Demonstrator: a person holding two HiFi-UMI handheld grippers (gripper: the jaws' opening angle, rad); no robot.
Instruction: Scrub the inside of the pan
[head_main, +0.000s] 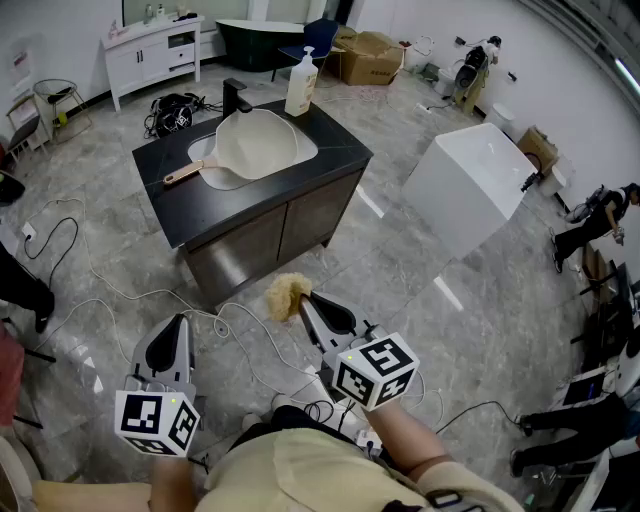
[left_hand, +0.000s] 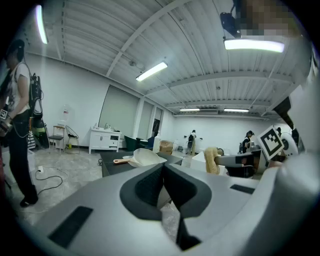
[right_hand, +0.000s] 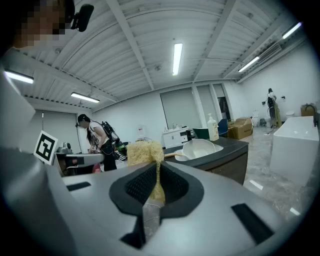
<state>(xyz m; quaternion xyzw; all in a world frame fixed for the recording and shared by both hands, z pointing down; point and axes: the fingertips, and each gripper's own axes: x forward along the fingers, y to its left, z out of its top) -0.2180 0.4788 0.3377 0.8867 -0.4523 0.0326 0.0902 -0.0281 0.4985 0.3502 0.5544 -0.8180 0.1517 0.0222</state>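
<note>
Grey floor (head_main: 420, 300) around counter (head_main: 335, 152) with pan (head_main: 255, 148)

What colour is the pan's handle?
The pan handle is light wood-brown; the head view shows it best.

The floor (head_main: 430, 300) is grey marble-pattern tile, with white cables (head_main: 75, 290) trailing across the left of the head view. A dark cabinet (head_main: 285, 230) with a black top stands at upper centre, a white sideboard (head_main: 150, 55) against the white wall (head_main: 50, 25) at upper left, cardboard boxes (head_main: 370, 55) at top centre, and a white rectangular unit (head_main: 470, 185) at right. The ribbed white ceiling (right_hand: 140, 45) carries strip lights (right_hand: 176, 57).
</note>
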